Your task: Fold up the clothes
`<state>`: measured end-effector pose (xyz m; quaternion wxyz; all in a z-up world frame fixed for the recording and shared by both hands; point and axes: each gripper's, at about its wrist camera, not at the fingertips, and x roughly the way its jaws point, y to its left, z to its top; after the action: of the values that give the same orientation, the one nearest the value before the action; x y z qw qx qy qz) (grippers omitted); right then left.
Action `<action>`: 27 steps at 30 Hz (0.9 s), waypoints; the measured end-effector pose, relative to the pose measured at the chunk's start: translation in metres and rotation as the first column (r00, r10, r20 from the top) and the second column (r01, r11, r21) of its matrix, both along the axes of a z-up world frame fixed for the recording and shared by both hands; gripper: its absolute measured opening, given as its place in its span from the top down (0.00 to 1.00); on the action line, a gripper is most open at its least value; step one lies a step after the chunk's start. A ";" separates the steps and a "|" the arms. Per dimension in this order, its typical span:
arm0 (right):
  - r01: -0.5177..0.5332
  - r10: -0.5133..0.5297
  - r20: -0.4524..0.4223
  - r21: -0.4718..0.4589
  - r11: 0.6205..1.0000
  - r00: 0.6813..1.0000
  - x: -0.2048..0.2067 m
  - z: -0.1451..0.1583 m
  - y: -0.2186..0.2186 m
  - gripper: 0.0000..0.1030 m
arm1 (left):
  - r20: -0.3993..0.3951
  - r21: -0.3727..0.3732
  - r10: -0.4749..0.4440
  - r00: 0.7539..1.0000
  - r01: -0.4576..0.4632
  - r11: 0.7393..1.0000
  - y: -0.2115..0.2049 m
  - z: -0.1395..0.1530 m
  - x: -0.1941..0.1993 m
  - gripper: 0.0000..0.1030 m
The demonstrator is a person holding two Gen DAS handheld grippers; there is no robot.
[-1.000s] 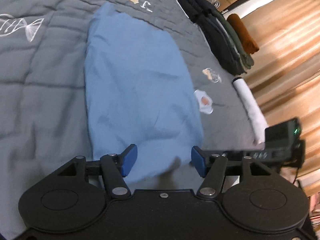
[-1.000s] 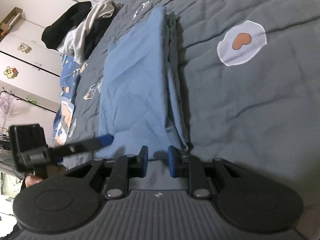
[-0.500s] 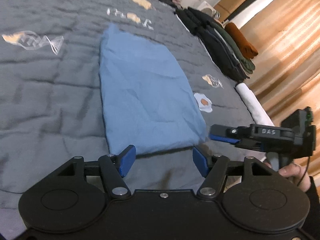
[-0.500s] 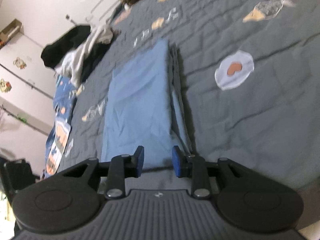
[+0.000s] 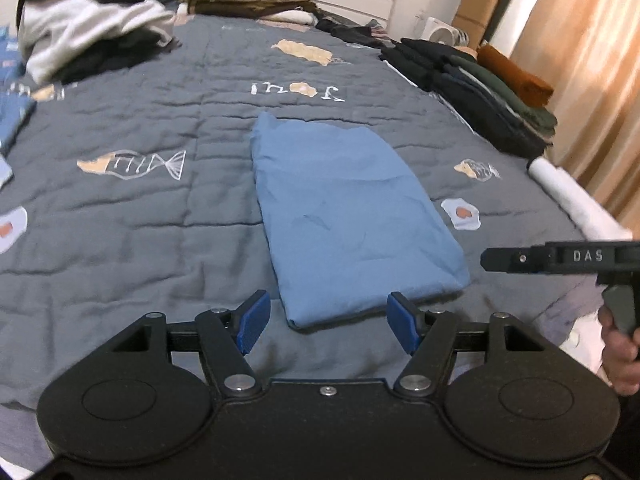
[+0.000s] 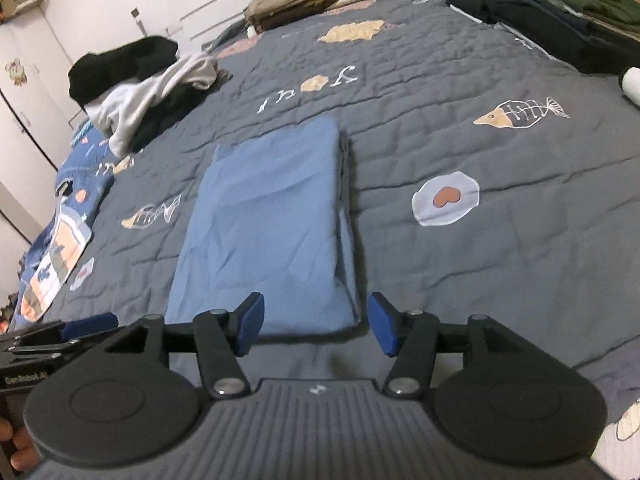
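A folded blue garment [image 5: 344,216] lies flat on the grey quilted bed cover [image 5: 132,216], near the bed's middle, its layered edges showing along one side in the right wrist view; the left hand-held gripper [image 5: 328,322] hangs above the cover just short of the garment's near edge, its jaws opening with nothing between them; the right hand-held gripper [image 6: 316,330] is likewise clear of the cloth, jaws opening and empty; a loose heap of black and grey clothes [image 5: 84,36] sits at the far left; a stack of folded dark clothes [image 5: 480,96] lines the right edge, with a white roll [image 5: 572,200] beside it.
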<state>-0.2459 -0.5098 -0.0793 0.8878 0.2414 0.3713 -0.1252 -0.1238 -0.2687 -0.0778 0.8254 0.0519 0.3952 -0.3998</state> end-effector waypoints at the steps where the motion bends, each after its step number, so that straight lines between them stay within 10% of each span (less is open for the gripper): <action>1: -0.005 0.005 -0.004 -0.013 1.000 1.000 0.000 -0.001 0.002 0.42 | 0.013 0.010 -0.004 1.000 0.004 1.000 0.000 0.001 -0.003 0.35; 27: -0.028 0.021 -0.074 -0.095 0.995 0.997 -0.003 0.001 0.030 0.40 | 0.071 0.057 0.023 0.997 -0.027 0.998 0.007 0.007 -0.019 0.27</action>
<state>-0.2490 -0.4793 -0.0787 0.8857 0.1894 0.3998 -0.1407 -0.1425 -0.2617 -0.0707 0.8420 0.0847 0.3779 -0.3756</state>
